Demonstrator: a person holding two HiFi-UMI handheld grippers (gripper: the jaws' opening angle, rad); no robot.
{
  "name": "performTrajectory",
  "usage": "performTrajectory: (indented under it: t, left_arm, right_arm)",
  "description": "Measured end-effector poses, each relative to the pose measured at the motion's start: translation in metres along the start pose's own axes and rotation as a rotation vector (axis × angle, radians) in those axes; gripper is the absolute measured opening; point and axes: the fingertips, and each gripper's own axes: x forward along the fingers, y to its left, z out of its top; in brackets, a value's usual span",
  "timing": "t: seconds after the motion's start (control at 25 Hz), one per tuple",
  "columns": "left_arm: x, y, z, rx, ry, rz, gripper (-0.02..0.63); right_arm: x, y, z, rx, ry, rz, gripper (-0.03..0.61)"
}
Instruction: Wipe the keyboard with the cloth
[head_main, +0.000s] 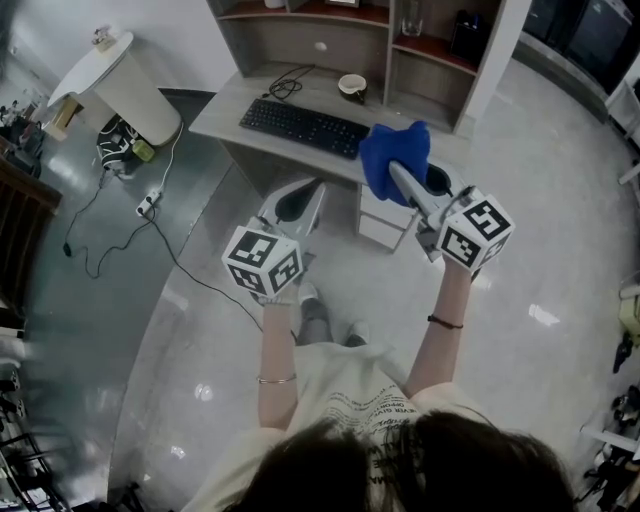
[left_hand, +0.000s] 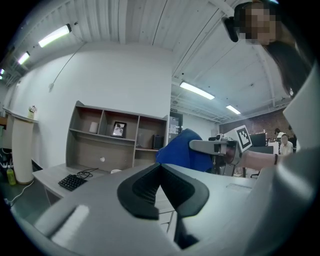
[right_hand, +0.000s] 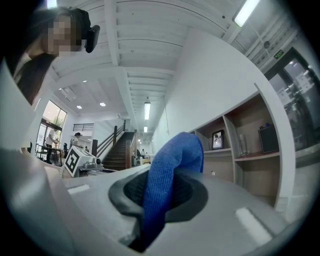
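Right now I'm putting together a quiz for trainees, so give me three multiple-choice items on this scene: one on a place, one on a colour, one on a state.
1. Where does the keyboard lie?
A. on the desk
B. on the floor
C. on a shelf

2. What colour is the cloth?
A. red
B. blue
C. white

3. How is the right gripper?
A. open and empty
B. shut on the cloth
C. pressing on the keyboard

Answers:
1 A: the head view shows it flat on the desk.
2 B: the head view and both gripper views show blue fabric.
3 B: the right gripper view shows the cloth pinched between the jaws, held in the air short of the desk.
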Motion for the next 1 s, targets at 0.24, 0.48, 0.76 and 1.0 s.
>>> performTrajectory:
  t: [0.24, 0.48, 0.76, 1.0]
  left_arm:
    - [0.010, 0.010, -0.013, -0.012, 0.000, -0.004, -0.003]
    - [0.019, 0.030, -0.016, -0.012, 0.011, -0.029, -0.003]
    - [0.037, 0.063, -0.010, -0.011, 0.023, -0.053, -0.003]
    - [0.059, 0.090, -0.014, -0.020, 0.034, -0.089, -0.003]
  right_arm:
    - [0.008, -0.005, -0.018, 0.006, 0.041, -0.021, 0.052]
    - [0.020, -0.016, -0.021, 0.008, 0.046, -0.046, 0.052]
    - [0.042, -0.036, -0.021, 0.023, 0.044, -0.093, 0.052]
    - [0.069, -0.052, -0.033, 0.039, 0.050, -0.125, 0.052]
